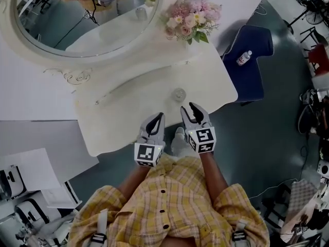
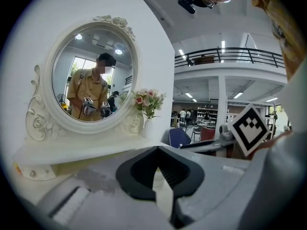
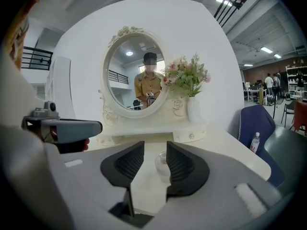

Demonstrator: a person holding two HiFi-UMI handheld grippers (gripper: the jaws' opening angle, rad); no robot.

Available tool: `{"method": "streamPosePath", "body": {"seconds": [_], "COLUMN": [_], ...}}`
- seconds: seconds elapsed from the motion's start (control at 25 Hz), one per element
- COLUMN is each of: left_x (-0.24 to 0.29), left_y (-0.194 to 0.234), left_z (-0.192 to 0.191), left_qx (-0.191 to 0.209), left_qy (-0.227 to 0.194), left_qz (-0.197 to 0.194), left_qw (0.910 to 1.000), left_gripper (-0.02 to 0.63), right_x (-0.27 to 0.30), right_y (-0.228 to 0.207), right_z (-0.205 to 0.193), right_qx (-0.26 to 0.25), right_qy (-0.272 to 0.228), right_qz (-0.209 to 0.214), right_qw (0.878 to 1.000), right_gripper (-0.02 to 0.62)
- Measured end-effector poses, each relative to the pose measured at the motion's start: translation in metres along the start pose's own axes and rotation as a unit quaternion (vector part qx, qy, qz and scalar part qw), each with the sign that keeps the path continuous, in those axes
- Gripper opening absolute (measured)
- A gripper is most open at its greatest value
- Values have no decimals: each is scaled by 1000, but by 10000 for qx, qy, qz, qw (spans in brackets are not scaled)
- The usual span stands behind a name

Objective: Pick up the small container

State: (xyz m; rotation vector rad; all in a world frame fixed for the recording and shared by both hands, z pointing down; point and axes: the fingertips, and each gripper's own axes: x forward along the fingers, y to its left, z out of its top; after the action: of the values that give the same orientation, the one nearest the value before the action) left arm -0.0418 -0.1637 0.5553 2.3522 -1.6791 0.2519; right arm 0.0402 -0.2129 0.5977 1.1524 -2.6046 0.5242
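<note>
The small container (image 1: 179, 93) is a clear, round glass pot standing on the white dressing table (image 1: 128, 112), near its front right part. My right gripper (image 1: 189, 108) hovers just short of it at the table's front edge, jaws open with a narrow gap and nothing between them. In the right gripper view the small container (image 3: 161, 163) shows through that gap, a little beyond the right gripper (image 3: 154, 147). My left gripper (image 1: 160, 116) is beside it to the left, shut and empty. In its own view the left gripper (image 2: 157, 150) has its jaw tips touching.
An oval mirror (image 1: 82, 14) stands at the back of the table, with a vase of pink flowers (image 1: 190, 19) at its right. A blue chair (image 1: 249, 55) carrying a small bottle (image 1: 244, 58) stands right of the table. White equipment (image 1: 31, 189) lies on the floor at left.
</note>
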Motion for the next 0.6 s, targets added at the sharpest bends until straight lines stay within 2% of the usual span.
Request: {"method": "streamPosePath", "body": {"seconds": [0.16, 0.32, 0.6], "left_x": [5, 13, 18], "left_y": [4, 7, 14], "left_z": [-3, -2, -4], "left_qx": [-23, 17, -82], "left_qy": [61, 73, 77], "left_qz": [78, 116, 304], "left_qw": [9999, 9999, 9995], "left_gripper": [-2, -2, -2], "right_x": [15, 30, 59], "right_y": [-2, -13, -21], "right_z": [-10, -14, -38], "right_qx": [-90, -194, -427], "right_qy": [156, 285, 706], "right_qz": [108, 18, 140], "right_qw": [9998, 9994, 9965], "right_gripper": [174, 195, 295]}}
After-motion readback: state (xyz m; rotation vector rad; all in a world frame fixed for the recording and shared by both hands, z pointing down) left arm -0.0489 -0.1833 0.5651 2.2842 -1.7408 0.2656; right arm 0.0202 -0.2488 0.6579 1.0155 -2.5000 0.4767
